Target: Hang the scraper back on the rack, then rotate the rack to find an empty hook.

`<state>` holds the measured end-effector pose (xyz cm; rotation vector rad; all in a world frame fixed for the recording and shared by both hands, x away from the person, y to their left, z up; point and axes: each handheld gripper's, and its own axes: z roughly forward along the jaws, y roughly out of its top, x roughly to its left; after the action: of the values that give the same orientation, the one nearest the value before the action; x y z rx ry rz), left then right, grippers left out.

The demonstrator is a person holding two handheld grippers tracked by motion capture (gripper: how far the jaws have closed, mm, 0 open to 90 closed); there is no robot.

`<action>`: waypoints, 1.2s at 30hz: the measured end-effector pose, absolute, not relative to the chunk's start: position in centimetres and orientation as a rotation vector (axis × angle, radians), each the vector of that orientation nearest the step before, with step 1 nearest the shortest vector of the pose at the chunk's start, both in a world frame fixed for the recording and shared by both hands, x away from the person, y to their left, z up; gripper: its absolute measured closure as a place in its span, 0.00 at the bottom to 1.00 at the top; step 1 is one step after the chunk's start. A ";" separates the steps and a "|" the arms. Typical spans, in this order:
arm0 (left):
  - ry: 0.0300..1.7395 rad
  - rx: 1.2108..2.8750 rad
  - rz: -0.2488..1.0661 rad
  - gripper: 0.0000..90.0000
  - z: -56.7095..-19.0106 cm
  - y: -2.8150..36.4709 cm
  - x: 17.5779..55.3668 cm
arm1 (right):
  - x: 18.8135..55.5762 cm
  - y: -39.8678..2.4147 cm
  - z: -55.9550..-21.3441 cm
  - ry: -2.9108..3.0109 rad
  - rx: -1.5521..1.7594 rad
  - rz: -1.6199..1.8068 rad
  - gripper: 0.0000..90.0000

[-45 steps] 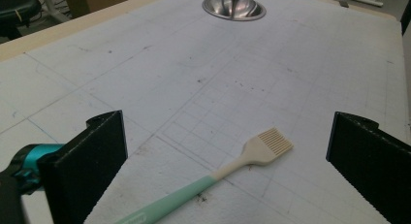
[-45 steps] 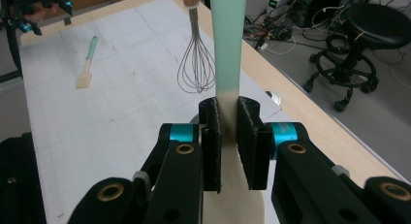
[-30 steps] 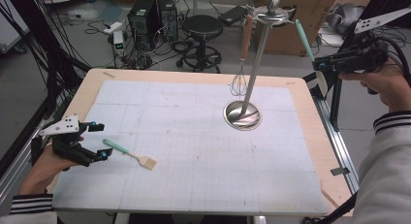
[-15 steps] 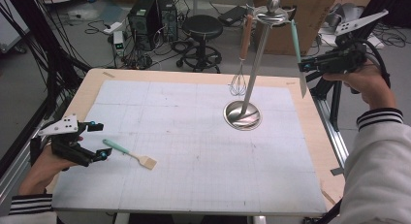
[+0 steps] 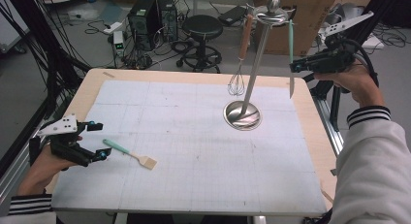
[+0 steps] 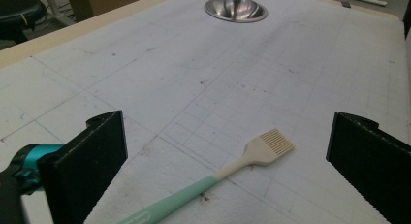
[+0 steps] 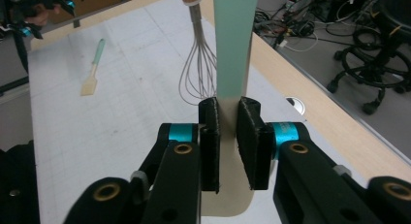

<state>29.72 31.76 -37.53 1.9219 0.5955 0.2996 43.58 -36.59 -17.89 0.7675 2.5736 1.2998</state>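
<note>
A mint-handled spatula (image 5: 291, 40) with a cream blade hangs upright, its top end at the arm of the steel utensil stand (image 5: 253, 64). My right gripper (image 5: 292, 67) is shut on it low on the handle; in the right gripper view the pads press the spatula (image 7: 233, 44) from both sides, though the jaws have just been opening slightly. A whisk (image 5: 237, 78) hangs from the stand's other side. My left gripper (image 5: 100, 140) rests open at the mat's left edge, and the handle of a mint-and-cream pastry brush (image 6: 261, 149) lies between its jaws untouched.
The stand's round base (image 5: 242, 115) sits right of centre on the white gridded mat (image 5: 194, 136). The wooden table edge (image 5: 315, 117) runs close by the right hand. Behind the table stand a stool (image 5: 203, 27), computer cases and cables.
The right gripper has moved left and down with the spatula, bringing it from a tilt to upright beside the stand. The left gripper and brush have stayed put.
</note>
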 end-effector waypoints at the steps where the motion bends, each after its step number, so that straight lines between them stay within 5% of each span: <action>1: 0.593 1.924 0.300 0.02 -37.5 31.8 29.7 | 43.5 -36.5 -17.9 2.583 0.757 1.300 0.84; 5: 0.594 1.927 0.300 0.02 -37.6 31.7 29.8 | 43.3 -36.3 -17.9 2.603 0.738 1.304 0.59; 10: 0.593 1.932 0.301 0.02 -37.6 31.7 29.8 | 42.8 -36.6 -17.9 2.588 0.782 1.304 0.11; 12: 0.592 1.935 0.302 0.02 -37.6 31.7 29.8 | 42.6 -36.8 -17.8 2.566 0.795 1.306 0.00; 26: 0.588 1.939 0.298 0.02 -37.6 31.4 29.7 | 41.6 -37.7 -15.3 2.515 0.735 1.307 0.01; 36: 0.588 1.938 0.296 0.02 -37.6 31.4 29.7 | 41.9 -38.0 -13.1 2.580 0.695 1.305 0.44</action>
<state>29.72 31.42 -37.62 1.9379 0.5875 0.2956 41.85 -38.02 -13.12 0.6947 2.5799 1.3054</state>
